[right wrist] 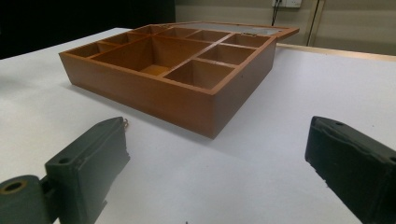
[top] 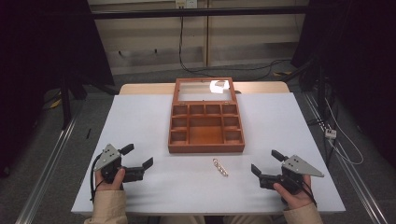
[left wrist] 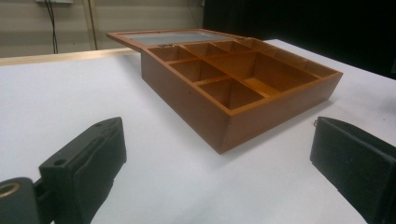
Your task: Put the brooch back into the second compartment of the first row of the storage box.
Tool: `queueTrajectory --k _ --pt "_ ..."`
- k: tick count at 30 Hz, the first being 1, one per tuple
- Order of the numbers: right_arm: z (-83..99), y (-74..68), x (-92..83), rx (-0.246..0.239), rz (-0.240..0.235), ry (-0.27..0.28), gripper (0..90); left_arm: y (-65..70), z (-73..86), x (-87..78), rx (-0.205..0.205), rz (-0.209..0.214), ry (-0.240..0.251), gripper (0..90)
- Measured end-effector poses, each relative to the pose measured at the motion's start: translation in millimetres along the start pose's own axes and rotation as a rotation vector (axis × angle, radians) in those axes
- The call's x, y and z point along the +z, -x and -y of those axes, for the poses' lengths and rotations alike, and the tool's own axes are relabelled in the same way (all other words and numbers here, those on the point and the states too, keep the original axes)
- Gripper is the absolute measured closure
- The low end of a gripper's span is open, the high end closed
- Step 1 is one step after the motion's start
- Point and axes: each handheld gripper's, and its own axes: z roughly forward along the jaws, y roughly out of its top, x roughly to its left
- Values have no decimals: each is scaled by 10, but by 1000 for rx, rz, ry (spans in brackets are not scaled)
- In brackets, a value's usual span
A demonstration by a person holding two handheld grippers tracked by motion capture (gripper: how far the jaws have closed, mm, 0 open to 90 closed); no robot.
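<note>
Both tongs are held with jaws spread wide and nothing between them: the left gripper (top: 138, 156) at the near left of the table, the right gripper (top: 264, 161) at the near right, each aimed inward toward the table's middle.

Between them a small gold-coloured chain (top: 220, 167), probably a bracelet, is laid flat on the white table (top: 140, 121), just in front of the near wall of the open wooden compartment box (top: 206, 148) but apart from it. Its long axis is set on a diagonal, from far-left to near-right as seen from above. It is placed right of the table's midline, so the right gripper is judged the nearer of the two; from those jaws it lies to the left and slightly farther out. In the right gripper view a small piece of it is glimpsed at the tip of the left-hand jaw.

Behind the chain, the box is seen with its glass lid (top: 204, 90) folded back flat and its compartments empty. For a grasp across the chain's width, a turn of the right gripper would likely be needed.
</note>
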Motion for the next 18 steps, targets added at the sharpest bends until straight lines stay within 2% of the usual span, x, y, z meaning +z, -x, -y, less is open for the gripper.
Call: queueTrajectory --k 9,18 --pt "-30 -12 -26 -6 12 -9 50 7 -17 55 12 17 -4 34" --pt "-103 -69 79 -17 0 -45 47 -2 -16 61 19 15 -7 34"
